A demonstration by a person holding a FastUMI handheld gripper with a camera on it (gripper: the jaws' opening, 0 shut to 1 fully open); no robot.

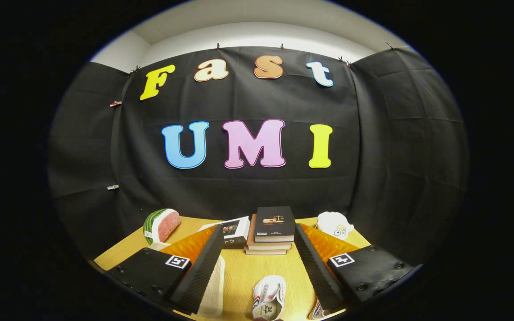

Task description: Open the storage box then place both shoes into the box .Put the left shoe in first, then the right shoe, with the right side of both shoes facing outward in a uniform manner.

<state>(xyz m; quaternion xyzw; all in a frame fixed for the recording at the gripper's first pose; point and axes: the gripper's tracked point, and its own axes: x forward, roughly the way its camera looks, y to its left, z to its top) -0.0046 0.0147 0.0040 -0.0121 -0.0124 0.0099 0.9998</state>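
We hold the fingers spread wide and empty above the bench. Between them lies one shoe; a second shoe peeks by the right finger. A pale box lid, we judge, sits by the left finger, unopened: opening comes first. Beyond stand books, a watermelon toy and a white plush, clear of our path.

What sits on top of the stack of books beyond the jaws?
A dark book tops the stack of books, nothing on its cover. Whatever lies beneath the stack is covered. The open gripper holds nothing.
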